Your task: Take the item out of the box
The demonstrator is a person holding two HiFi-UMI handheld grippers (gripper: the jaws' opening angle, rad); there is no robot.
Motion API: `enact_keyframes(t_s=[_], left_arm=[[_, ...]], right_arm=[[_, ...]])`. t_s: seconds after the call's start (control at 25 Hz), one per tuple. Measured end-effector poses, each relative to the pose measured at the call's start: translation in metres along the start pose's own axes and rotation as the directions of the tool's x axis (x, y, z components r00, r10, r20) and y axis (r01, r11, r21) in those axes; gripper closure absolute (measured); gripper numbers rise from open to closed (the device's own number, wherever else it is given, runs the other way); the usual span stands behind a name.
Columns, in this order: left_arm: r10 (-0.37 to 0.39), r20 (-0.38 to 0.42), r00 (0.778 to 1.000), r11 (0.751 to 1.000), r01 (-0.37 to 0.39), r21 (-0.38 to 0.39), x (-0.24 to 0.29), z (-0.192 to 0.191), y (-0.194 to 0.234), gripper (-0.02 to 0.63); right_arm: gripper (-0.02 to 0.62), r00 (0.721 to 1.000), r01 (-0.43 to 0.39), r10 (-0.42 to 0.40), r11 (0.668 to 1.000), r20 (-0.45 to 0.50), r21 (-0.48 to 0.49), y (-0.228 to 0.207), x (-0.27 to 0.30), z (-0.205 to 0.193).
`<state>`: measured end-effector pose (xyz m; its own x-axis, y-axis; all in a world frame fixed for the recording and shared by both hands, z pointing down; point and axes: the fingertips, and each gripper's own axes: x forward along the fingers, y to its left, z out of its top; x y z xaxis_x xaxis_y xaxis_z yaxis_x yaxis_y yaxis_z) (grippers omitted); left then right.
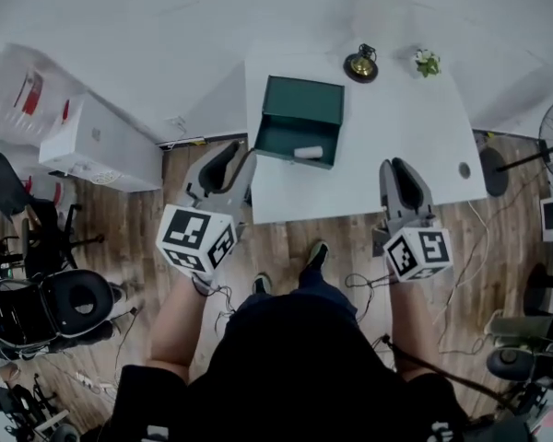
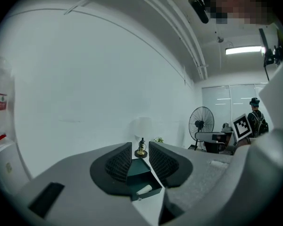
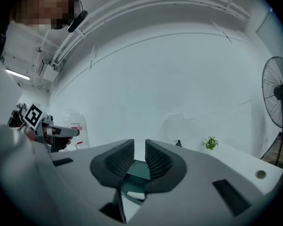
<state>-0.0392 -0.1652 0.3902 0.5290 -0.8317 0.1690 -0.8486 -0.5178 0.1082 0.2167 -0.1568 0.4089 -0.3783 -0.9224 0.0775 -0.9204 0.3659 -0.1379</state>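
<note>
Item untouched, both grippers ajar (empty)

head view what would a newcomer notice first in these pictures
The open dark green box stands out on the white table, with a small white item lying in it. Next come the left gripper and right gripper at the table's near edge, jaws apart and empty, pointing toward the box.
</note>
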Motion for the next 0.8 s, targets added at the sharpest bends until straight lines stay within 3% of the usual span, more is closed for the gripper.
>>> enact_keyframes(t_s=[0.28,0.52,0.64,0.8], left_arm=[[0.077,-0.055,0.996,0.992,-0.081,-0.094,0.064,-0.013,-0.007,0.497],[0.151,-0.112,0.982,0.98,-0.163,-0.11,0.076,-0.035,0.004,0.498],[0.171,-0.14,0.975,0.974,-0.188,-0.124,0.075,-0.048,0.016,0.498],[0.171,-0.168,0.971,0.969,-0.197,-0.151,0.075,-0.065,0.034,0.498]], right_arm=[[0.518,0.987,-0.144,0.142,0.989,-0.081,-0.016,-0.063,0.067,-0.007],[0.502,0.935,-0.294,0.259,0.948,-0.243,-0.122,-0.07,0.115,-0.05],[0.495,0.889,-0.382,0.313,0.908,-0.333,-0.168,-0.06,0.135,-0.077],[0.489,0.775,-0.533,0.386,0.825,-0.5,-0.188,-0.038,0.155,-0.119]])
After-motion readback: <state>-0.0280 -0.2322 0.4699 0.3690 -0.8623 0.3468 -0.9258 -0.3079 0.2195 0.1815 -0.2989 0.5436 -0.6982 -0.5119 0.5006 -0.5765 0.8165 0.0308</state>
